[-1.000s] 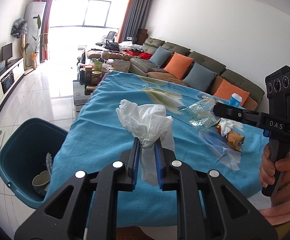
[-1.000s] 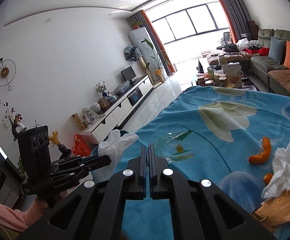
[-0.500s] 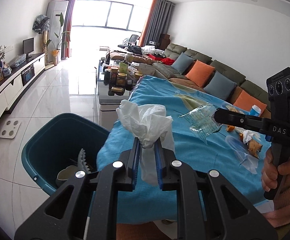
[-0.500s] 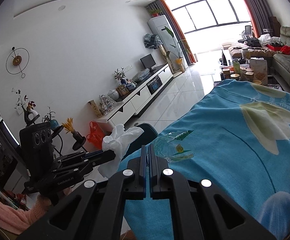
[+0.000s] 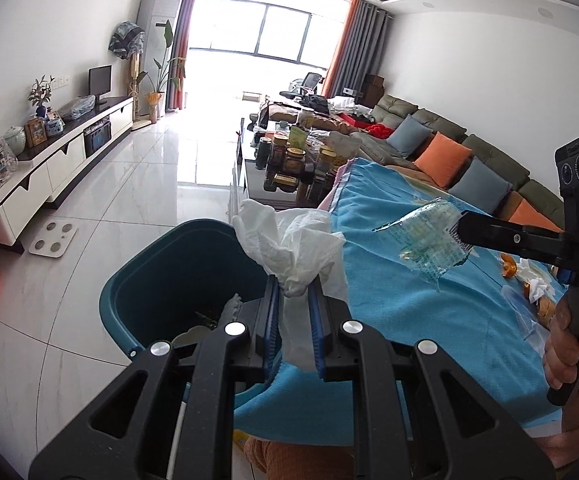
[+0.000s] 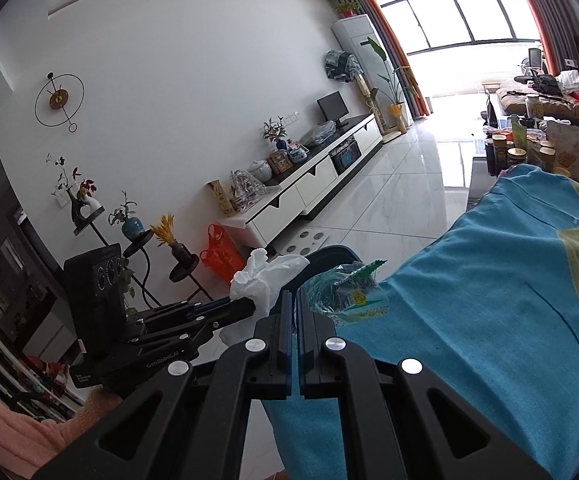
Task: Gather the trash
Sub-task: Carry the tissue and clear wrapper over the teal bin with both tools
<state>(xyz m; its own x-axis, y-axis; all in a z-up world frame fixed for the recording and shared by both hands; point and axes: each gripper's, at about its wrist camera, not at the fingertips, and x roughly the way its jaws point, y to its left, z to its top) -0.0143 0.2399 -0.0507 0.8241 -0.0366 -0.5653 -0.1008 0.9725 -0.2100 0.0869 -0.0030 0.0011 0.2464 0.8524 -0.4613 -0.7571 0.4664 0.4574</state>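
Left wrist view — close behind its tool, facing window at 12 o'clock, bin below. Right wrist view faces TV wall at 10 o'clock. Shared — bin, blue-covered bench edge.

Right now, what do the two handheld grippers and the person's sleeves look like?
Both the left gripper and the right gripper are matte black plastic with triangular cut-outs, silver round bolts and blue pads lining the jaws. Each carries a black box with three round lenses. The right one reads DAS in white; the left has small white lettering on its base. A fuzzy pink sleeve covers the left arm.
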